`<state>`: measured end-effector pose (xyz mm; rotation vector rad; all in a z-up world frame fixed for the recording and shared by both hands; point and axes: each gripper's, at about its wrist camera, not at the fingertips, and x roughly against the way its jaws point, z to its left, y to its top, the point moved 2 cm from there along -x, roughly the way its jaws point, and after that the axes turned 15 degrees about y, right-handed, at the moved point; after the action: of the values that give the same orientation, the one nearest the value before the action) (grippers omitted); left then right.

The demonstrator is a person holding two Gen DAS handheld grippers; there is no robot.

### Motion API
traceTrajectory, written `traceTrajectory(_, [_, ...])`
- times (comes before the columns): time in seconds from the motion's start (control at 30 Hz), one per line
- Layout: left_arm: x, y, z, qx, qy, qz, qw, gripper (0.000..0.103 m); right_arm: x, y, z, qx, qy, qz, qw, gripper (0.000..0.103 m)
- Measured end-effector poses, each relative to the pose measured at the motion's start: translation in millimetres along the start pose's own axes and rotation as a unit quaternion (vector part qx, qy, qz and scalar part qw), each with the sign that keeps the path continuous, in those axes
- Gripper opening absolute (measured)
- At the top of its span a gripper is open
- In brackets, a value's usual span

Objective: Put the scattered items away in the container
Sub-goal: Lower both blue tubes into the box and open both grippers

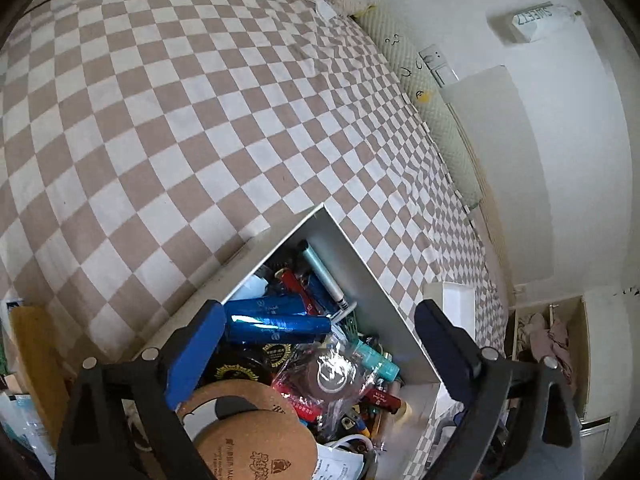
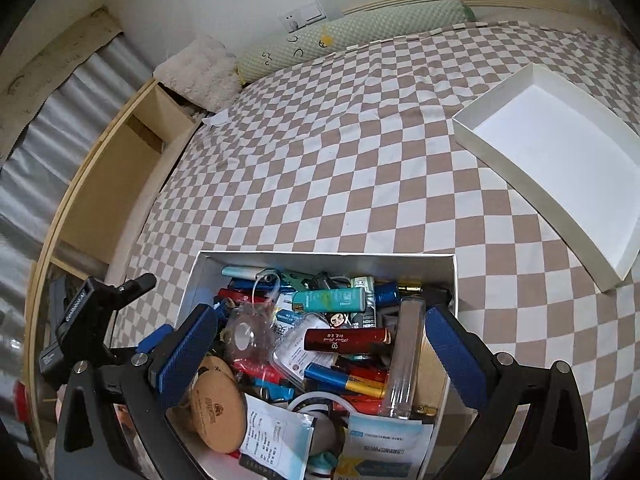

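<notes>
Hovering wide and empty over the crammed white cardboard box [image 2: 192, 280] on the checkered bed [image 2: 320, 140], both claws, left claw [image 1: 316, 344] and right claw [image 2: 316, 344], hold nothing, apparently because the items are already inside.

Both grippers [image 1: 316, 340] [image 2: 320, 344] angled down, fingers apart.
</notes>
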<state>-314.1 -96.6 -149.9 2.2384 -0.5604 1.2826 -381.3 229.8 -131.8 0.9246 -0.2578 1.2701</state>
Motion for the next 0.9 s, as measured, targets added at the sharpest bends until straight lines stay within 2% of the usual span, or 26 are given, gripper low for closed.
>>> traceTrajectory(0.27, [-3, -2, 3, -0.028, 0.034, 0.011, 0.999, 0.096, 2, -4, 7, 0.007, -0.002, 0.003, 1.0, 0.103])
traceTrajectory(0.67, [8, -8, 1, -0.081, 0.05, 0.011, 0.9954, 0.096, 6, -12, 22, 0.019, -0.009, 0.004, 1.0, 0.103])
traceTrajectory(0.8, [6, -14, -7, -0.147, 0.095, -0.001, 0.9846, 0.096, 8, -14, 27, 0.024, -0.009, 0.005, 1.0, 0.103])
traceTrajectory(0.9, [-1, -20, -14, -0.209, 0.138, -0.012, 0.9681, 0.096, 8, -15, 29, 0.027, -0.011, 0.007, 1.0, 0.103])
